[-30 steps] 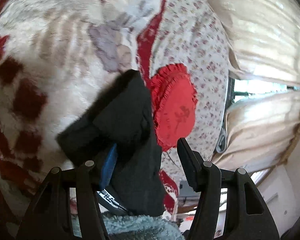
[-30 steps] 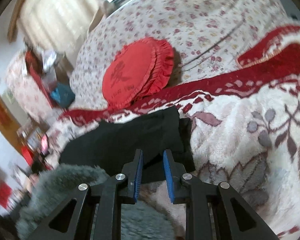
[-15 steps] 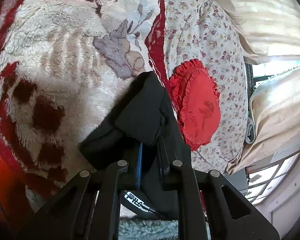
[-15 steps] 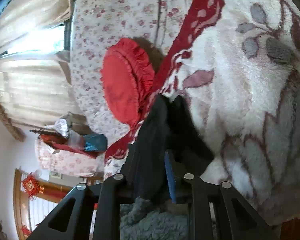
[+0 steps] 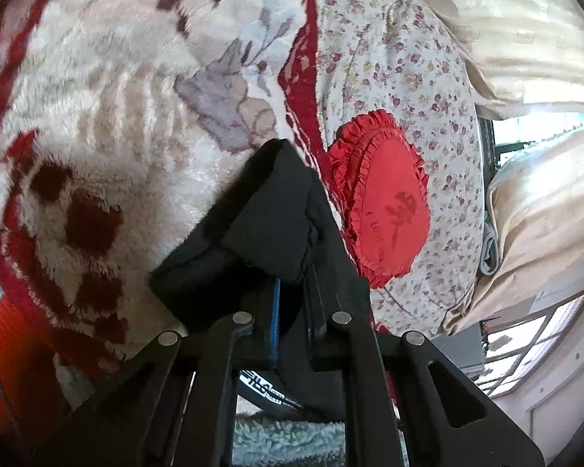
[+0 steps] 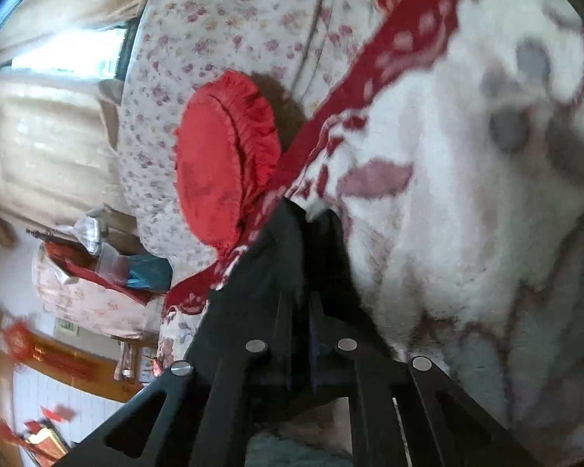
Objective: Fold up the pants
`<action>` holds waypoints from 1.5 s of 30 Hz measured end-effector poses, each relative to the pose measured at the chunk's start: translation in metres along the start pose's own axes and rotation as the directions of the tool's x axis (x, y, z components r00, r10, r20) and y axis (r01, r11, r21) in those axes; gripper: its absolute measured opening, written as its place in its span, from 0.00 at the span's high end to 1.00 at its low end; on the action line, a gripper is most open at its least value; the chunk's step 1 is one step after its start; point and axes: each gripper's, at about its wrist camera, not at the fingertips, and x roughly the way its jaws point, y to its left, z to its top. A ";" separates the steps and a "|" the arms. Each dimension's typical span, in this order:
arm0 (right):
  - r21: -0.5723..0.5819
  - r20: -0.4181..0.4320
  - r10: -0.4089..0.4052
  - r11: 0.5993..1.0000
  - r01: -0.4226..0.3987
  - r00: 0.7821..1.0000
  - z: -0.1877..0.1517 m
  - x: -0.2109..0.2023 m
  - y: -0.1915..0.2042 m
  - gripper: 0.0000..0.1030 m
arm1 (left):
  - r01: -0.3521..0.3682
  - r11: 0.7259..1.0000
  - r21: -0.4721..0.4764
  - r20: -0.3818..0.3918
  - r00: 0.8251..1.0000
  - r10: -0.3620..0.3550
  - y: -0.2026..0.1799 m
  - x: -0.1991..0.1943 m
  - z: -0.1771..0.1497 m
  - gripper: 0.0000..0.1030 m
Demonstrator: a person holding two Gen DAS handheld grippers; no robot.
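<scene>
The black pants (image 5: 268, 218) hang in a folded bunch over the fluffy white-and-red blanket (image 5: 97, 124). My left gripper (image 5: 294, 292) is shut on the black fabric near a band with white lettering. In the right wrist view the pants (image 6: 292, 264) hang as a dark narrow fold in front of the blanket (image 6: 467, 194). My right gripper (image 6: 299, 311) is shut on the pants too. Both views are tilted sideways.
A round red frilled cushion (image 5: 385, 202) lies on a floral bedspread (image 5: 401, 58) beside the blanket; it also shows in the right wrist view (image 6: 218, 163). Cream curtains (image 5: 525, 31) and a window stand behind the bed. Clutter and red decorations (image 6: 58, 342) line the room's side.
My left gripper went from open to shut on the pants. My right gripper closed on the fabric too. Both grippers rolled sideways and lifted the pants off the blanket.
</scene>
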 end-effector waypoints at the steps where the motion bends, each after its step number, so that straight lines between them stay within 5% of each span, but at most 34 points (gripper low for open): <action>1: -0.044 0.010 -0.008 0.999 0.008 1.000 -0.002 -0.008 0.009 0.94 | 0.013 1.000 -0.002 -0.002 1.000 -0.013 -0.003 -0.004 -0.001 0.92; 4: -0.083 -0.007 -0.042 0.996 0.041 0.999 -0.010 -0.023 0.015 0.94 | 0.032 0.999 0.006 -0.004 0.999 -0.032 -0.006 -0.016 -0.006 0.92; 7: -0.087 -0.039 -0.115 0.990 0.111 0.993 -0.013 -0.019 -0.001 0.94 | -0.065 0.998 0.025 -0.013 0.998 0.065 0.008 -0.010 -0.014 0.93; 11: -0.014 -0.073 -0.097 0.995 0.096 0.993 -0.011 -0.006 -0.022 0.94 | -0.099 0.995 -0.021 -0.014 0.995 0.099 0.030 -0.007 -0.022 0.93; 19: -0.038 -0.063 -0.103 0.994 0.101 0.993 -0.009 -0.010 -0.021 0.95 | -0.172 0.979 0.109 0.018 0.985 0.171 0.024 -0.007 -0.022 0.86; 21: -0.099 -0.019 -0.181 0.979 0.178 0.983 -0.006 -0.020 -0.011 0.93 | -0.276 0.944 0.179 0.104 0.960 0.260 0.009 -0.016 -0.025 0.79; 24: -0.192 0.103 -0.289 0.933 0.304 0.952 0.005 -0.037 0.016 0.93 | -0.507 0.830 0.234 0.361 0.838 0.410 -0.018 -0.040 -0.030 0.79; 25: -0.228 0.142 -0.305 0.916 0.331 0.942 0.009 -0.039 0.028 0.93 | -0.542 0.804 0.243 0.421 0.806 0.416 -0.029 -0.045 -0.030 0.79; 26: -0.268 0.170 -0.306 0.900 0.343 0.937 0.013 -0.039 0.044 0.93 | -0.546 0.796 0.262 0.448 0.799 0.401 -0.037 -0.046 -0.031 0.79; 27: -0.304 0.176 -0.292 0.892 0.334 0.940 0.016 -0.034 0.057 0.93 | -0.533 0.788 0.308 0.454 0.810 0.371 -0.049 -0.042 -0.032 0.79; 31: -0.558 0.068 -0.222 0.800 0.221 0.973 0.012 0.024 0.133 0.93 | -0.409 0.715 0.566 0.326 0.908 0.261 -0.098 0.009 -0.045 0.79; 32: -0.630 0.010 -0.203 0.759 0.164 0.979 0.006 0.048 0.156 0.93 | -0.412 0.673 0.614 0.323 0.909 0.262 -0.107 0.026 -0.050 0.79; 34: -0.739 -0.083 -0.165 0.672 0.051 0.983 -0.011 0.097 0.192 0.93 | -0.429 0.648 0.630 0.321 0.903 0.286 -0.109 0.049 -0.044 0.79; 38: -0.821 -0.198 -0.214 0.570 -0.043 0.957 -0.040 0.180 0.220 0.93 | -0.478 0.708 0.519 0.239 0.877 0.416 -0.076 0.083 -0.012 0.80; 42: -0.870 -0.315 -0.275 0.467 -0.161 0.908 -0.076 0.248 0.237 0.93 | -0.454 0.732 0.508 0.227 0.890 0.395 -0.063 0.083 -0.015 0.80; 44: -0.909 -0.292 -0.334 0.388 -0.152 0.896 -0.088 0.272 0.235 0.93 | -0.445 0.741 0.503 0.224 0.895 0.386 -0.060 0.081 -0.015 0.80; 45: -0.930 -0.225 -0.378 0.359 -0.082 0.898 -0.086 0.283 0.231 0.93 | -0.436 0.751 0.496 0.218 0.900 0.378 -0.057 0.081 -0.013 0.80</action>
